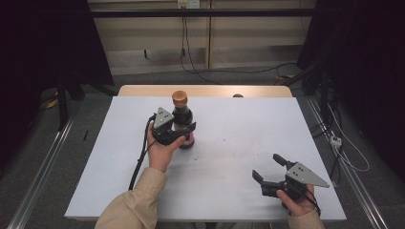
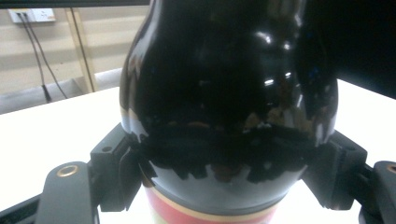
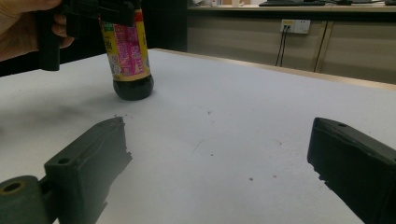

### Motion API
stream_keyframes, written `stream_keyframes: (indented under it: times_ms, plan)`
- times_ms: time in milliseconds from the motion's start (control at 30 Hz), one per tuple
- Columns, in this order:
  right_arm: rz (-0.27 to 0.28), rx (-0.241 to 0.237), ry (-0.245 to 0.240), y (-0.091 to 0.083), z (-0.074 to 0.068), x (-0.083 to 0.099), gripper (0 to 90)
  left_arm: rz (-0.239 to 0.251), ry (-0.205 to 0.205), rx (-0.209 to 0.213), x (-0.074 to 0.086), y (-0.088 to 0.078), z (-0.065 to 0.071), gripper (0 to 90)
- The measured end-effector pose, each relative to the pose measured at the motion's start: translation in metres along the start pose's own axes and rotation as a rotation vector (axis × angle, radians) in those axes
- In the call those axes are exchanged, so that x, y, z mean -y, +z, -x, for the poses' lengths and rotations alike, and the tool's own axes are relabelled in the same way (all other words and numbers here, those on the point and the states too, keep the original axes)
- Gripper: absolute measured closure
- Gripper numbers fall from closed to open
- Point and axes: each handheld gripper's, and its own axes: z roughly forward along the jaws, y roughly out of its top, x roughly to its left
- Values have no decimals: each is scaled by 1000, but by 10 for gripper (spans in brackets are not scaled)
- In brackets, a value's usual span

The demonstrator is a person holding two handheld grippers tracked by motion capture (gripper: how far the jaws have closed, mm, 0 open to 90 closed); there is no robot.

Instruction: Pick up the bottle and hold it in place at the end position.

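The left tool [image 1: 184, 132] is clamped on a glossy dark glass bottle [image 1: 182, 116] standing at the white counter's [image 1: 239, 143] ten o'clock, its tan cap round. The right tool [image 1: 268, 168] rests at five o'clock with jaws apart; the bottle's pink label is partly hidden by the jaws.

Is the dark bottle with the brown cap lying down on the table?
No, the dark glass bottle with the brown cap stands upright on the white table.
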Motion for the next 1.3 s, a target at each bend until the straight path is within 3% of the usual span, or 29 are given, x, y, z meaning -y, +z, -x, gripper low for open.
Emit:
stream_keyframes:
  times_ms: [167, 300, 567, 800, 1000, 1033, 1167, 1267, 1300]
  plan:
    - [-1, -1, -3, 0, 0, 0, 43, 1, 11, -14, 0, 1, 0, 281]
    - [-1, -4, -2, 1, 0, 0, 43, -1, 50, -4, 0, 0, -2, 296]
    - [-1, -4, -1, 1, 0, 0, 43, 10, 64, 12, 0, 1, -3, 302]
    - [3, -4, 9, 1, 1, 0, 39, 21, 56, 18, 0, 4, -4, 304]
    - [11, -3, 8, 1, 1, 0, 40, 19, 76, -7, -5, 9, -4, 304]
    - [13, -3, 5, 1, 2, 0, 41, 24, 60, 0, -6, 11, -3, 304]
    - [10, -4, 12, 1, 2, 0, 41, 24, 76, 5, -9, 13, -1, 303]
    - [11, -5, 10, 1, 2, 0, 41, 35, 52, 12, -10, 15, 0, 303]
    - [11, -5, 10, 1, 2, 0, 41, 35, 62, 13, -10, 16, 0, 303]
